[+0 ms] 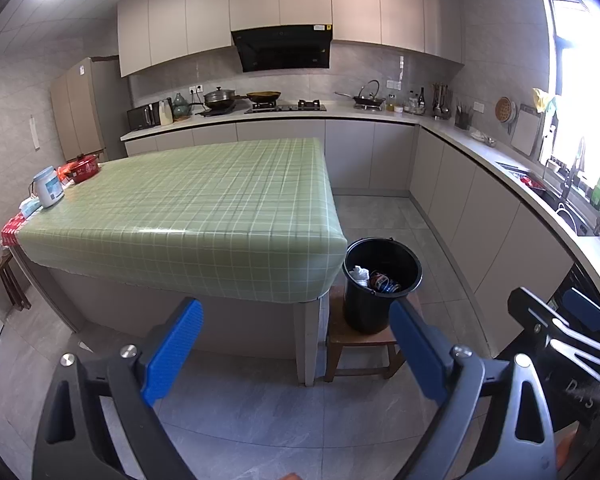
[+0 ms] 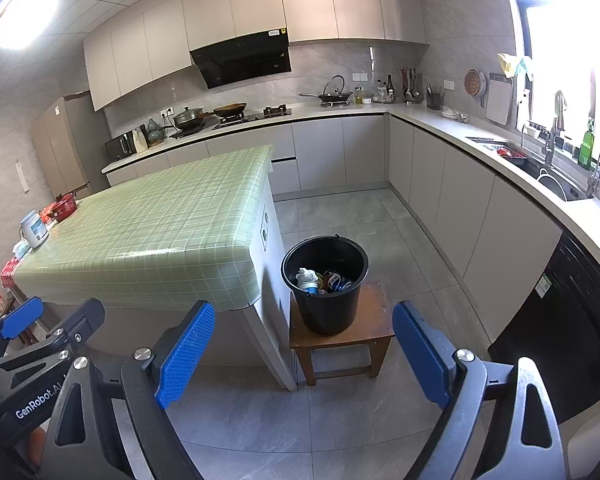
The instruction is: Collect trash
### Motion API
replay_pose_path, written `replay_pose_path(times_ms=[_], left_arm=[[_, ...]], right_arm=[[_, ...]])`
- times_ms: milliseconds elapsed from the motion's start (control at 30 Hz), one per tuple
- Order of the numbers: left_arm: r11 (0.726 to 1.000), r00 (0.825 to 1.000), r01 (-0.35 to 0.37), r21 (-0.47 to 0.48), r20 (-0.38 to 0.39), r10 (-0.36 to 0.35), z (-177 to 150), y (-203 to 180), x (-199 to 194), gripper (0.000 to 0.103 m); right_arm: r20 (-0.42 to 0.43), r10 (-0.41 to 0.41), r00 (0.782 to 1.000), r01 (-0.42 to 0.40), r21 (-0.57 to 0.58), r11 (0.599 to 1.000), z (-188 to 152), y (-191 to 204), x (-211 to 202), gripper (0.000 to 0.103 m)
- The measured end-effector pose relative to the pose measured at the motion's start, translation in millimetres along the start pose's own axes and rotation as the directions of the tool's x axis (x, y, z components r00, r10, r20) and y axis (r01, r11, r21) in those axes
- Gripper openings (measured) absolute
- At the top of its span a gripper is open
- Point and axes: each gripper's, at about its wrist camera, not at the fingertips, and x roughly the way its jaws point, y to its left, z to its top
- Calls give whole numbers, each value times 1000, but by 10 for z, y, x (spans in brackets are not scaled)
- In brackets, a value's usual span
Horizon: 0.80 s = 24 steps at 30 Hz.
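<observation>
Your left claw (image 1: 296, 354) hangs wide open over the grey floor, blue pads (image 1: 172, 350) well apart and holding nothing. Your right claw (image 2: 304, 360) is spread just as wide and is likewise empty, held beside the left one. Beyond them a black bucket (image 2: 328, 312) stands on a small wooden stool (image 2: 376, 320), just beside the near right corner of the surface (image 1: 188, 204) with its green checked cover. Inside the bucket lies the trash (image 2: 324, 280): crumpled white paper and a drink can among other scraps. Along the surface's far left edge sit a white jar (image 1: 49, 188) and a red pot (image 1: 83, 168), near each other.
</observation>
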Motion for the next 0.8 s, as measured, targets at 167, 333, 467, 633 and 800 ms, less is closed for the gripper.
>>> replay_pose_path(times_ms=[167, 333, 467, 633, 800], left_arm=[[1000, 1000, 0, -1, -2, 0, 4, -2, 6, 95], [1000, 1000, -2, -3, -8, 2, 1, -21, 15, 95], [1000, 1000, 1, -6, -12, -1, -3, -34, 23, 95], [1000, 1000, 6, -9, -18, -6, 0, -43, 40, 95], [1000, 1000, 8, -11, -23, -8, 5, -81, 56, 95]], right_arm=[[-3, 1, 1000, -1, 1, 1000, 0, 7, 3, 92], [-5, 4, 1000, -4, 0, 1000, -1, 18, 11, 92], [-5, 3, 1000, -3, 2, 1000, -7, 12, 11, 92], [-6, 5, 1000, -5, 5, 1000, -10, -3, 29, 92], [-9, 5, 1000, -5, 6, 1000, -20, -18, 39, 92]])
